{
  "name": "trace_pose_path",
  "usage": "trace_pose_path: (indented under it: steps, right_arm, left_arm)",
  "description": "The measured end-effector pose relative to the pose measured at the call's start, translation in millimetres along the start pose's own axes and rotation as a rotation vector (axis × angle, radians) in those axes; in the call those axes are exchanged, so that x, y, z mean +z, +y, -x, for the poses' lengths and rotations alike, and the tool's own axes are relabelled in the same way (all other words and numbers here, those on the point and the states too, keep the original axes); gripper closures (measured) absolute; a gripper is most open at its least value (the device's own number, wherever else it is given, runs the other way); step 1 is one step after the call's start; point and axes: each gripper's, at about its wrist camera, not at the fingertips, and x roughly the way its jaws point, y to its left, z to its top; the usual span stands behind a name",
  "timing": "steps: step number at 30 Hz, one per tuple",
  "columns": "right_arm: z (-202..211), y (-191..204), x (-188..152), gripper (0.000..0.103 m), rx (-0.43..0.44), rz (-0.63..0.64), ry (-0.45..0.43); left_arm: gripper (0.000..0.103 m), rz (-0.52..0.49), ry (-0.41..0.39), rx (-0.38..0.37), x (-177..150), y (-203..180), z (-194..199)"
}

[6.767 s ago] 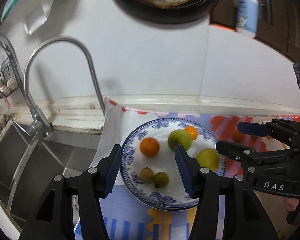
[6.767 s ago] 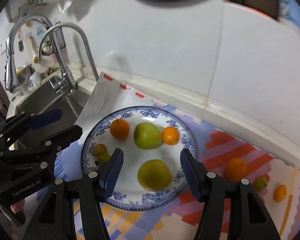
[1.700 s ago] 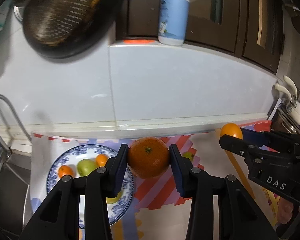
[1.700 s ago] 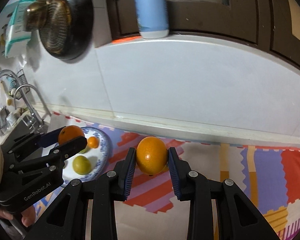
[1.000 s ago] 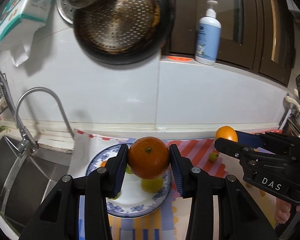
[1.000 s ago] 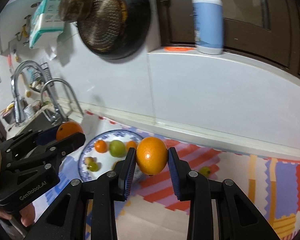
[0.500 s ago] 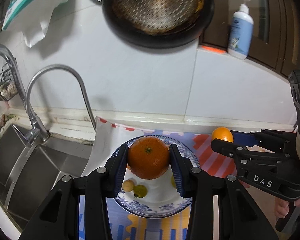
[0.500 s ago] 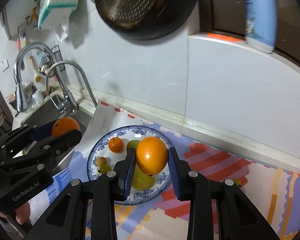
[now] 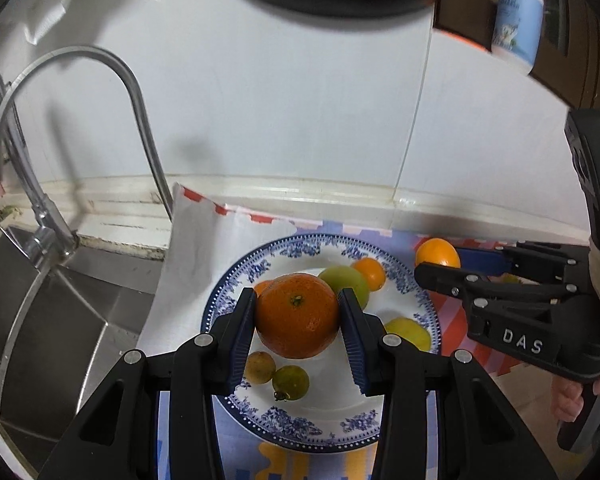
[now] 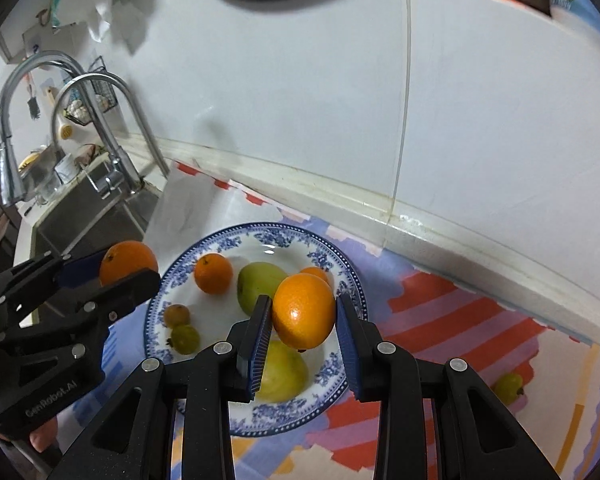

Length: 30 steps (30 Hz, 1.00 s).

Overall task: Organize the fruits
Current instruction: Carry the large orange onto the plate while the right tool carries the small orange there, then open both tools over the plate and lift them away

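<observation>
- A steel sink (image 9: 60, 320) with a curved tap (image 9: 100, 80) is seen at the left of the bench (image 10: 480, 320), which is covered by a colourful mat.
- A blue-patterned plate (image 9: 300, 432) is placed on the mat; green and orange fruits are lying on it.
- A dark orange (image 9: 297, 321) is clamped in the left claw (image 9: 298, 340), above the plate.
- A lighter orange (image 10: 303, 310) is clamped in the right claw (image 10: 302, 340), above the plate's right part.
- A small green fruit (image 10: 508, 388) is left on the mat, well apart from the plate.

Two large oranges (image 10: 303, 312) (image 9: 297, 321), one plate (image 10: 320, 392), two small oranges (image 10: 213, 273), two green fruits (image 10: 260, 282), two little brownish-green ones (image 10: 185, 339), possibly one more off-plate (image 10: 509, 388).
</observation>
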Motion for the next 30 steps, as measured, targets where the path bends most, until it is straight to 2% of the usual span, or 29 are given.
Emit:
trace_pose_path:
  steps: [7, 15, 27, 30]
  right_arm:
    - [-33, -7, 1, 0.070, 0.009, -0.026, 0.061]
    - [-45, -11, -2, 0.070, 0.016, -0.042, 0.082]
    - [-50, -11, -3, 0.070, 0.026, -0.053, 0.094]
    - [-48, -11, -3, 0.069, 0.030, -0.057, 0.090]
  left_arm:
    - [0.062, -0.010, 0.062, -0.006, -8, 0, -30]
    - [0.062, -0.004, 0.100, -0.025, -13, -2, -49]
    - [0.062, 0.010, 0.135, -0.035, -13, -3, -55]
    - [0.060, 0.014, 0.123, -0.032, -12, -2, -51]
